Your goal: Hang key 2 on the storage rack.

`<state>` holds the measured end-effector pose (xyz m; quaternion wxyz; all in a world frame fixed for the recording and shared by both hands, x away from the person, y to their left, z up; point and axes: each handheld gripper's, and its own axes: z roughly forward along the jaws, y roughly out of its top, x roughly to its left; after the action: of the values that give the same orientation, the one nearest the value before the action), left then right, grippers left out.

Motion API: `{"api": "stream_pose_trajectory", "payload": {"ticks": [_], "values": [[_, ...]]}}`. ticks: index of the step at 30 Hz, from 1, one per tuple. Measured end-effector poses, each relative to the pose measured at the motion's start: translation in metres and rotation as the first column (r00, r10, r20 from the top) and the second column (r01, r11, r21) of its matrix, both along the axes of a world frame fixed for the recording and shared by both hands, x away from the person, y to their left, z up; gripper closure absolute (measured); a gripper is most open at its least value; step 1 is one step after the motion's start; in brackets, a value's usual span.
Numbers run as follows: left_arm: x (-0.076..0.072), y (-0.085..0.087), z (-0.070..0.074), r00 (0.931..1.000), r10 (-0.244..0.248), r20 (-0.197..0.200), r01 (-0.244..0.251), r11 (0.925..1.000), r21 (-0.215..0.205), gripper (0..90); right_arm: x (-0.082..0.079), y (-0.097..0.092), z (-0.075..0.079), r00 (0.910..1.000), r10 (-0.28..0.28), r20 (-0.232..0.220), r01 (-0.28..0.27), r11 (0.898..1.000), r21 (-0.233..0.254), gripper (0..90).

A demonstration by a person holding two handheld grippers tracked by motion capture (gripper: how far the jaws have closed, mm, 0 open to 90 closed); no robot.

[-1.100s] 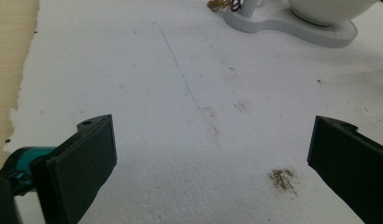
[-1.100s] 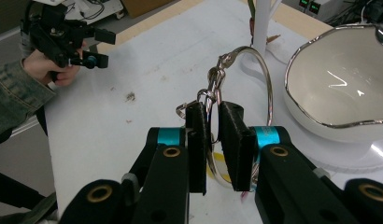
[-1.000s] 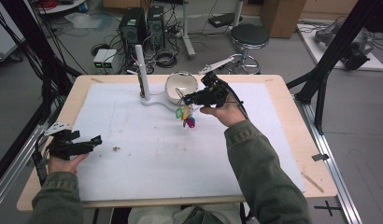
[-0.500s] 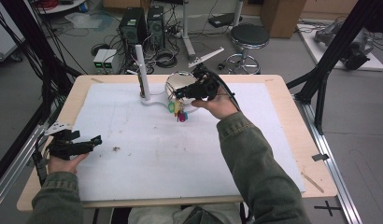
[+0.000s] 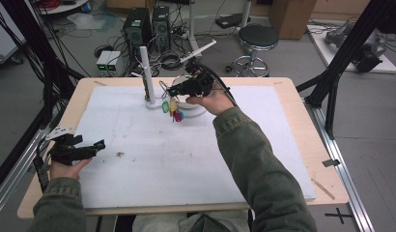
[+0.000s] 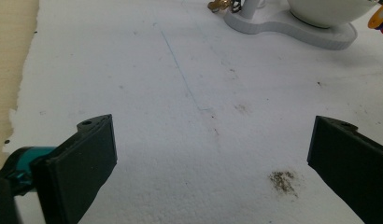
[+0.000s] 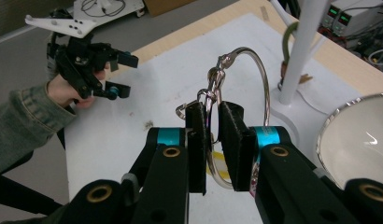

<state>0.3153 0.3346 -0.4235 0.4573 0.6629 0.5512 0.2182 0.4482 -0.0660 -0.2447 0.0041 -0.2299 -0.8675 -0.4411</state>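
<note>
My right gripper (image 5: 174,90) is shut on a silver key ring (image 7: 260,74) with a clasp, pinched between its black pads (image 7: 197,135). Coloured tags (image 5: 171,109), green, yellow and pink, dangle under the ring above the white mat. The ring hangs just right of the white post (image 5: 145,72) of a stand, whose base (image 5: 152,104) also carries a white bowl (image 7: 362,140). My left gripper (image 5: 100,145) rests low at the mat's left edge, jaws wide open on nothing (image 6: 213,133). It also appears far off in the right gripper view (image 7: 125,74).
A white foam mat (image 5: 186,159) covers most of the wooden table (image 5: 302,96). More keys (image 6: 222,4) hang at the foot of the post. A small brown stain (image 6: 283,179) marks the mat ahead of my left gripper. Computers, cables and a stool stand behind the table.
My right gripper has carried the key ring and its tags leftward and a little higher, from over the bowl toward the white post. The left gripper has stayed put.
</note>
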Motion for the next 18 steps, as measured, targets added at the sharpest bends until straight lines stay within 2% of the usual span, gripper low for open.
{"api": "stream_pose_trajectory", "payload": {"ticks": [8,18], "values": [[0.0,0.001,0.0,1.0,-0.002,0.003,0.002,1.0,-0.004,1.8,0.008,0.023,0.002,0.9995,0.033,-0.003,-0.033,0.999,0.002,80.5],[0.0,0.001,0.0,1.0,-0.002,0.003,0.002,1.0,-0.008,1.8,0.022,0.038,0.019,0.9992,0.04,-0.001,-0.04,0.999,0.013,80.4]]}}
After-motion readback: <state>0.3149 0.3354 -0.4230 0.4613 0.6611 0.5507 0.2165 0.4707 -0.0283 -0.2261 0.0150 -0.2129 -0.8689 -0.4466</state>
